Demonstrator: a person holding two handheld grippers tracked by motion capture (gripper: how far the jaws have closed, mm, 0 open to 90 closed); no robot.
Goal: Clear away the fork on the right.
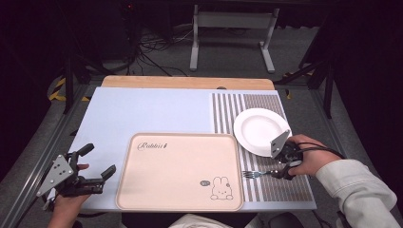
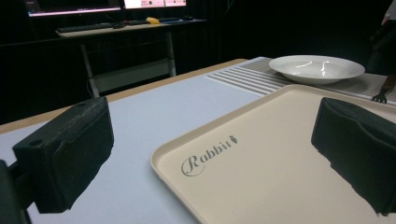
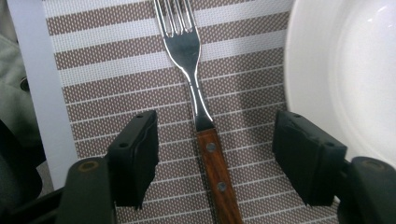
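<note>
At about 8 o'clock on the bench (image 1: pixel 142 109), the left hand-held gripper (image 1: pixel 97 164) hovers off the tray's left edge with its jaws wide apart and nothing between them. In the left gripper view those two black pads frame the near corner of the tray (image 2: pixel 261 154), which bears the word "Rabbit".

The beige tray (image 1: pixel 180 171) fills the middle of the bench toward 6 o'clock, lying flat on the pale blue mat (image 1: pixel 142 109), with a small rabbit drawing near its corner at 5 o'clock.

To the right of the tray lies the striped brown-and-white placemat (image 1: pixel 266 190). On it, at about 2 o'clock, sits the white plate (image 1: pixel 259 130). Below the plate, at about 4 o'clock, the fork (image 1: pixel 256 174) lies flat on the placemat, tines pointing toward the tray and just short of its right edge.

The right hand-held gripper (image 1: pixel 280 173) is over the fork's handle end. In the right gripper view its jaws stand apart on either side of the wooden handle (image 3: pixel 217 177), both pads clear of it, with the plate (image 3: pixel 345 70) just beside the right pad.
</note>
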